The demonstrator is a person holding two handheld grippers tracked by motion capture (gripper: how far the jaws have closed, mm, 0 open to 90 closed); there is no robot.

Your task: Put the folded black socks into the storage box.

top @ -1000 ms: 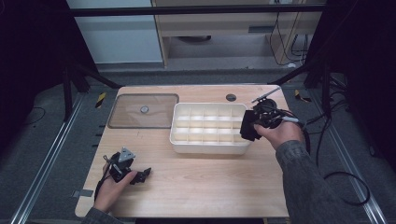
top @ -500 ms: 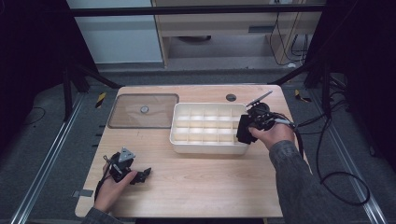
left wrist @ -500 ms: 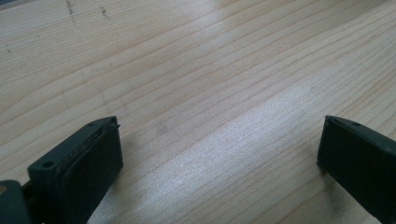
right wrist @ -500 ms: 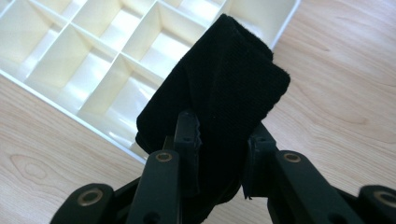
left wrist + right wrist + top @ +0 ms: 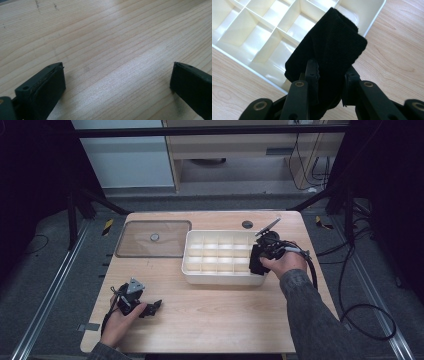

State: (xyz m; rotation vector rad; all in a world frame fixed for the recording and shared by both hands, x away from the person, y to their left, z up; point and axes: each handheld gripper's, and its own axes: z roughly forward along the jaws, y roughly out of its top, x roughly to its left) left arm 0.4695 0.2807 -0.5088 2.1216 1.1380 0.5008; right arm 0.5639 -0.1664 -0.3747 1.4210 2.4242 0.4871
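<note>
From the high view, the right claw (image 5: 256,260) hangs over the near right corner of the white divided tray (image 5: 220,279) on the worktop (image 5: 215,320), gripping a folded black cloth (image 5: 255,262), apparently to drop it into a corner compartment. A clear lid (image 5: 135,247) lies flat to the tray's left, presumably set aside to keep the tray open. The left claw (image 5: 150,307) rests near the worktop's front edge, out of the way. In the left gripper view, its jaws stand wide apart over bare wood, holding nothing. In the right gripper view, the jaws pinch the black cloth (image 5: 329,47), which hangs above the tray's corner compartments (image 5: 272,57).
</note>
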